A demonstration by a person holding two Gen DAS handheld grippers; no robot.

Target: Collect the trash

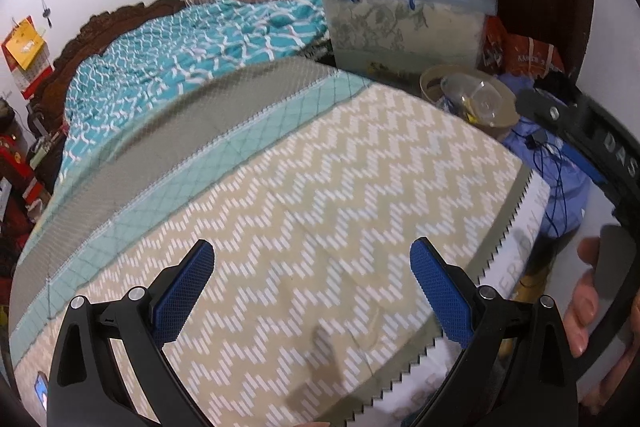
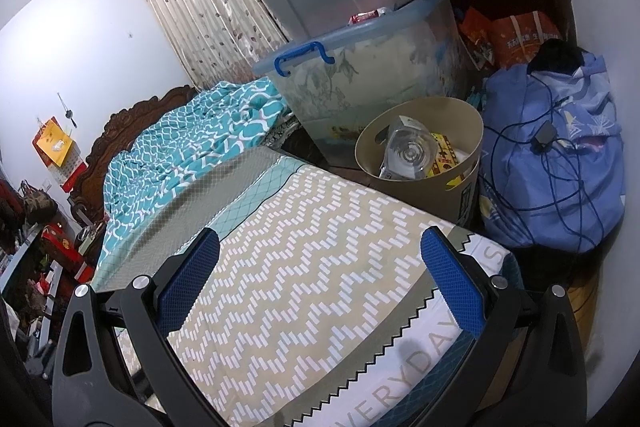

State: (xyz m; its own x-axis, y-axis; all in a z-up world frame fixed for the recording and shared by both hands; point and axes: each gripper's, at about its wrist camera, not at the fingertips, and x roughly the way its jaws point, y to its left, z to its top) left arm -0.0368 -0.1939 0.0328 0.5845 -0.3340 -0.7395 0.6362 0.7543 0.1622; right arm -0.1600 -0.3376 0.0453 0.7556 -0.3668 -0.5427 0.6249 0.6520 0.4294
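A beige round trash bin (image 2: 468, 131) stands past the far corner of the bed and holds a clear plastic bottle (image 2: 404, 151) and a yellow wrapper (image 2: 444, 153). The bin also shows in the left wrist view (image 1: 502, 121) with the bottle (image 1: 476, 97) in it. My left gripper (image 1: 312, 293) is open and empty above the zigzag bedspread (image 1: 304, 187). My right gripper (image 2: 320, 285) is open and empty above the same bedspread (image 2: 304, 267), a short way before the bin. The right gripper's body and the hand that holds it show at the right edge of the left wrist view (image 1: 600, 155).
Two stacked clear storage boxes (image 2: 360, 67) stand behind the bin. A blue cloth bundle (image 2: 560, 155) with a dark cable lies to the bin's right. A teal quilt (image 2: 188, 143) covers the far part of the bed. Orange bags (image 2: 516, 35) lean at the back.
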